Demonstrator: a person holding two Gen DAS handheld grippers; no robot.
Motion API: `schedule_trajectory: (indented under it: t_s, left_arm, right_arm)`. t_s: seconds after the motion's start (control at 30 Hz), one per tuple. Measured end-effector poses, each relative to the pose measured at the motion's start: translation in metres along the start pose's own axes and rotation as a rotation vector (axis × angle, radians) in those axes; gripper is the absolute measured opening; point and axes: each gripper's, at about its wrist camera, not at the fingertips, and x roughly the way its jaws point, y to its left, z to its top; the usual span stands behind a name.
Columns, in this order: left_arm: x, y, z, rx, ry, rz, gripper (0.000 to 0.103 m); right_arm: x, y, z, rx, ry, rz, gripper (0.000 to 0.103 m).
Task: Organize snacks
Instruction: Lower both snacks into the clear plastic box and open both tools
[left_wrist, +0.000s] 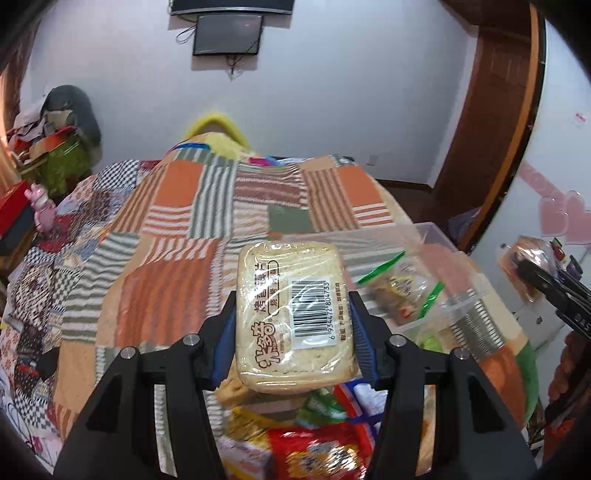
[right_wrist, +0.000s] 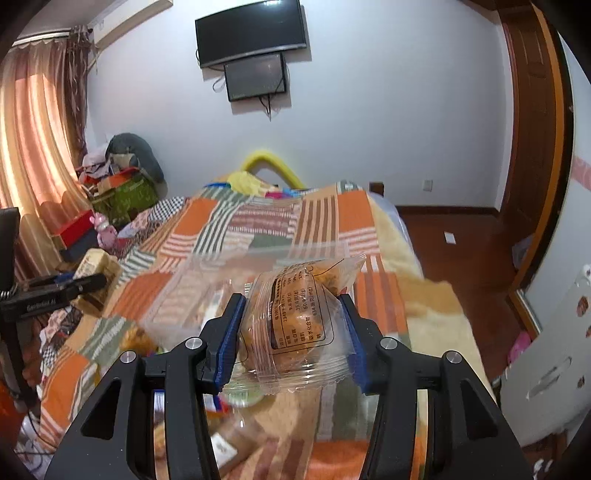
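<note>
Patchwork bed (left_wrist: 229, 206) bears clear bin (left_wrist: 436, 229). Left gripper (left_wrist: 291, 332) jaws pinch toast pack (left_wrist: 295, 317); right gripper (right_wrist: 291, 336) jaws pinch pastry packet (right_wrist: 295, 321). Advise release low, over bin ahead.

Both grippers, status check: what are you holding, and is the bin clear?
Left gripper shut on tan boxed snack. Right gripper shut on clear-wrapped pastry. Clear bin ahead on quilt, already holds bagged snacks. Nothing blocking.

A patchwork quilt (left_wrist: 229, 206) is showing orange, green and white stripes. Blue pads (right_wrist: 229, 332) are flanking an orange snack in its clear wrapper (right_wrist: 295, 325).
</note>
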Motion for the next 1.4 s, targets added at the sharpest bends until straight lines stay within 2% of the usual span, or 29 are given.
schedule_trajectory:
  t_s: [0.27, 0.67, 0.93, 1.07, 1.3, 1.4]
  left_arm:
    - [0.034, -0.027, 0.012, 0.024, 0.027, -0.050, 0.055]
    - [0.093, -0.043, 0.012, 0.050, 0.113, -0.074, 0.055]
    - [0.109, -0.046, 0.006, 0.061, 0.143, -0.055, 0.055]
    - [0.104, -0.047, 0.007, 0.051, 0.117, -0.054, 0.055]
    - [0.077, -0.048, 0.009, 0.081, 0.090, -0.047, 0.057]
    - [0.060, -0.045, 0.007, 0.087, 0.080, -0.040, 0.063]
  right_arm:
    - [0.029, 0.001, 0.015, 0.009, -0.003, 0.004, 0.047]
    - [0.095, -0.009, 0.011, 0.024, 0.127, -0.016, 0.047]
    - [0.096, -0.013, 0.009, 0.015, 0.134, -0.024, 0.047]
    - [0.093, -0.012, 0.015, 0.006, 0.127, -0.027, 0.047]
    - [0.068, -0.005, 0.015, -0.004, 0.116, 0.005, 0.064]
    - [0.056, -0.005, 0.013, 0.002, 0.115, 0.041, 0.073]
